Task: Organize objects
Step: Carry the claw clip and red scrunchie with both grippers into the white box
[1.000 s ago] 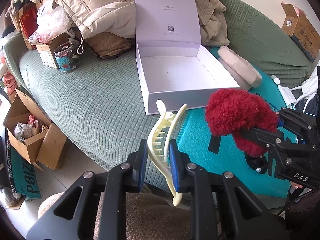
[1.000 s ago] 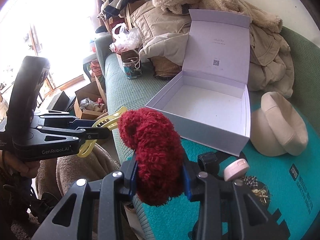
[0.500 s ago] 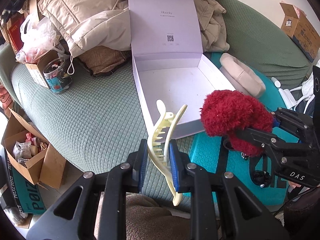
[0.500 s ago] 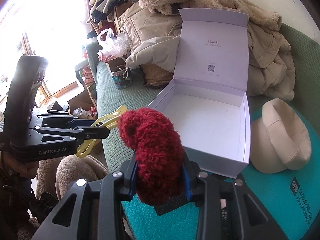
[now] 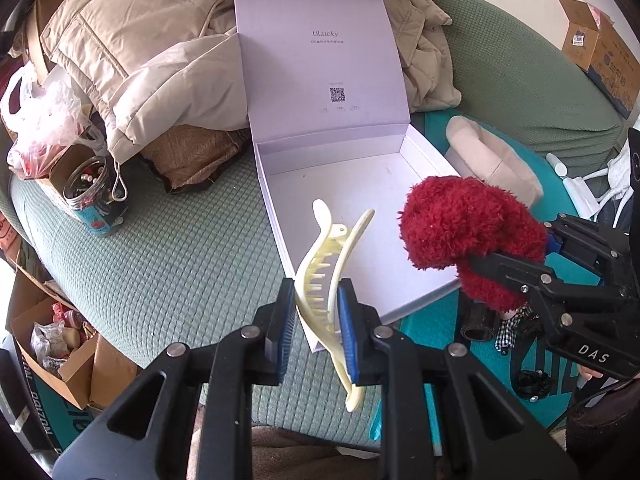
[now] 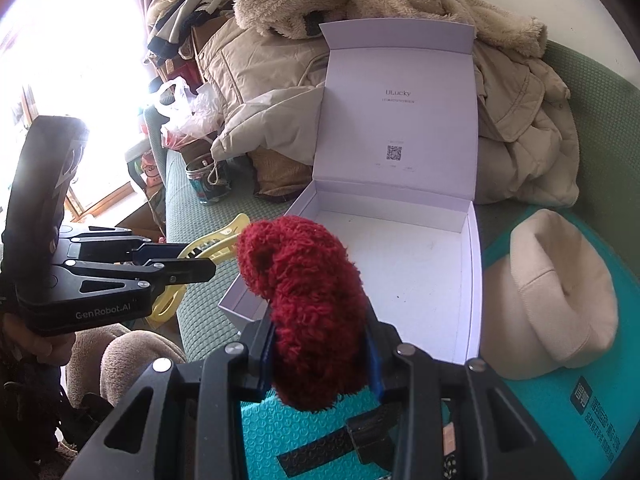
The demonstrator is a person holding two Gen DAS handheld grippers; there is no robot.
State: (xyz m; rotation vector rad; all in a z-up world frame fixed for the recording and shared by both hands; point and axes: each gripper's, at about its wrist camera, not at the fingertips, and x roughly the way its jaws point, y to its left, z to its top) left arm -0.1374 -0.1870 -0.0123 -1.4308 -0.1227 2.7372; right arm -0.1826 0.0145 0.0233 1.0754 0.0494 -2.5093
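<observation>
The left gripper [image 5: 316,312] pinched a pale yellow hair claw [image 5: 332,276] over the near left corner of the open white box [image 5: 400,184]; its long axis ran up and away, lower tip hidden behind a pad. The right gripper [image 6: 320,356] clamped a red fluffy scrunchie [image 6: 308,304] above the box's near edge, its lower part cut off by the fingers. A beige hat [image 6: 556,292] lay beside the box on a teal mat [image 6: 568,392].
</observation>
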